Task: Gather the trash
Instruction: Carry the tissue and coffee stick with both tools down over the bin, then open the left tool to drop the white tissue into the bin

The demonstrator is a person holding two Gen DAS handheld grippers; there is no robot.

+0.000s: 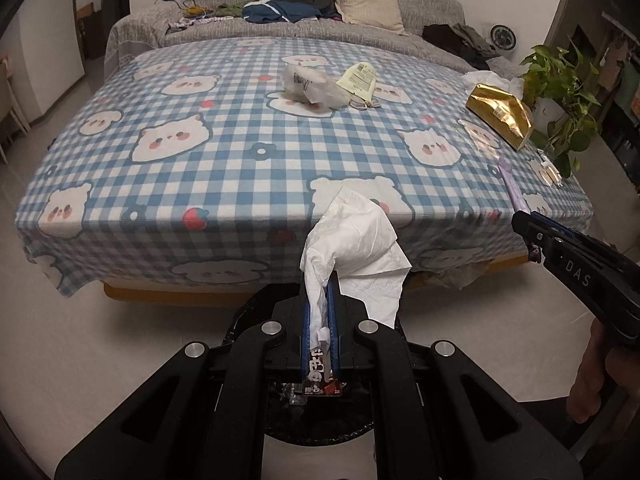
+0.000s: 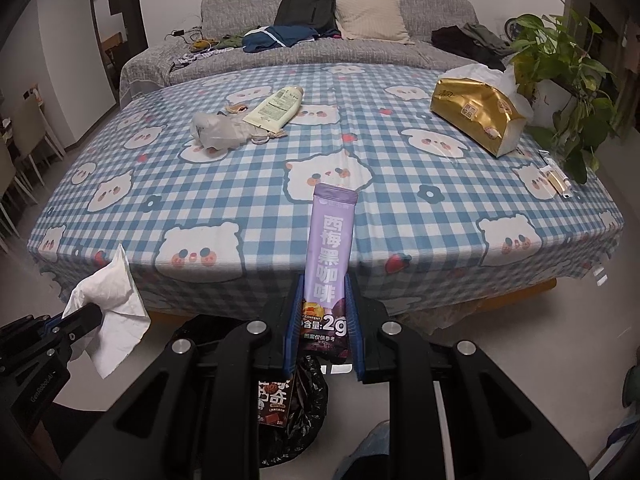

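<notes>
My left gripper [image 1: 319, 300] is shut on a crumpled white tissue [image 1: 356, 240], held above a black-lined trash bin [image 1: 320, 412] in front of the table; it also shows in the right wrist view [image 2: 108, 300]. My right gripper [image 2: 323, 312] is shut on a purple coffee sachet [image 2: 326, 248], standing upright between the fingers, above the bin's black bag [image 2: 304, 400]. On the checked tablecloth [image 2: 200, 184] lie a crumpled clear plastic bag [image 2: 220, 130] and a pale yellow tube [image 2: 276, 106].
A gold tissue pack [image 2: 476, 118] and small packets [image 2: 556, 178] lie at the table's right. A potted plant [image 2: 560, 80] stands at the right corner. A grey sofa [image 2: 320, 52] with a backpack and clothes is behind. Snack wrappers [image 2: 276, 400] are in the bin.
</notes>
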